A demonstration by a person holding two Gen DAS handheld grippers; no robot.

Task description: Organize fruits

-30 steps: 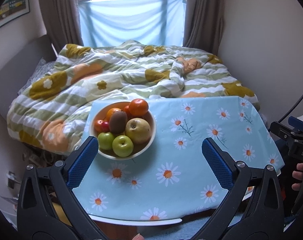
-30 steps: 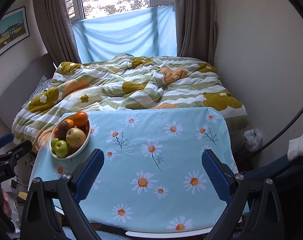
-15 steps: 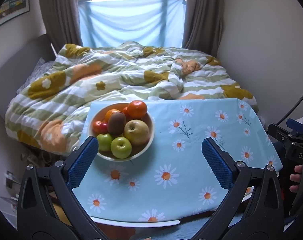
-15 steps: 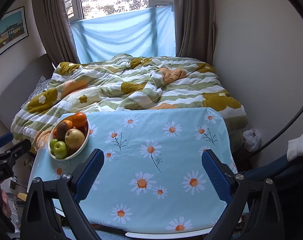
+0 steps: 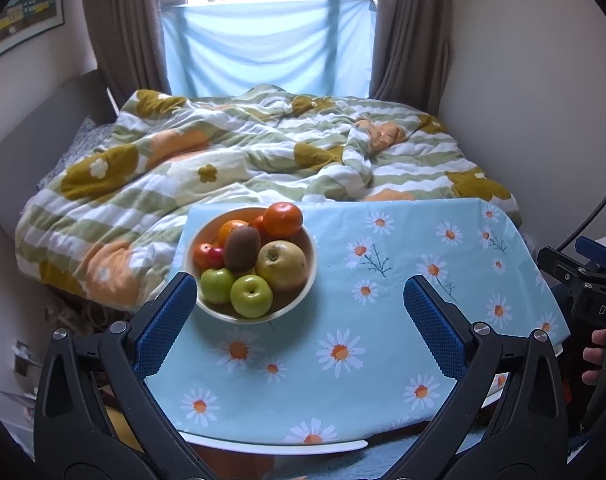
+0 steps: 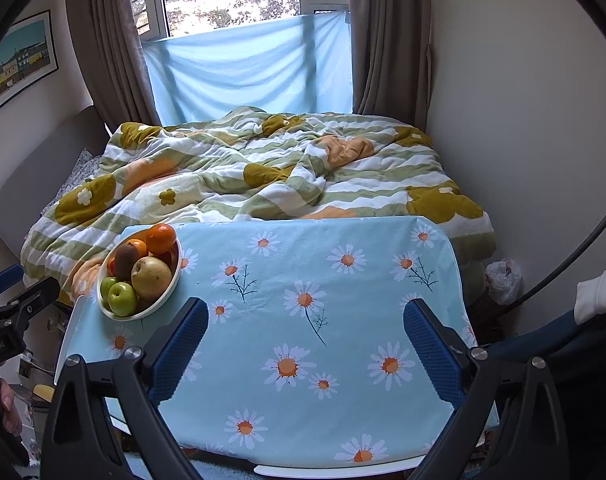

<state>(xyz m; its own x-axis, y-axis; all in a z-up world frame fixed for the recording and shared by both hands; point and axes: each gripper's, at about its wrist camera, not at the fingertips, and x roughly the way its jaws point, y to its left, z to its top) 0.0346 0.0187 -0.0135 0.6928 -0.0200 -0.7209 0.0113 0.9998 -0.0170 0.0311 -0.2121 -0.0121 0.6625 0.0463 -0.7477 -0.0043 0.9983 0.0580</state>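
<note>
A white bowl [image 5: 309, 256] full of fruit stands at the far left of the table; it also shows in the right wrist view [image 6: 175, 280]. In it lie two green apples [image 5: 251, 295], a yellow pear [image 5: 281, 266], a brown kiwi [image 5: 242, 248], oranges [image 5: 283, 219] and small red fruit [image 5: 215, 256]. My left gripper [image 5: 299, 312] is open and empty, just in front of the bowl. My right gripper [image 6: 305, 338] is open and empty above the middle of the table.
The table carries a light blue daisy cloth [image 5: 383, 320], also seen in the right wrist view [image 6: 343, 280]. A bed with a striped flowered quilt [image 5: 263, 160] lies right behind it. Walls close in at the right. Clutter lies on the floor at left [image 6: 35, 392].
Both views have shifted slightly; the bowl sits a little higher and nearer the middle in the left wrist view. Both grippers stay open and empty.
</note>
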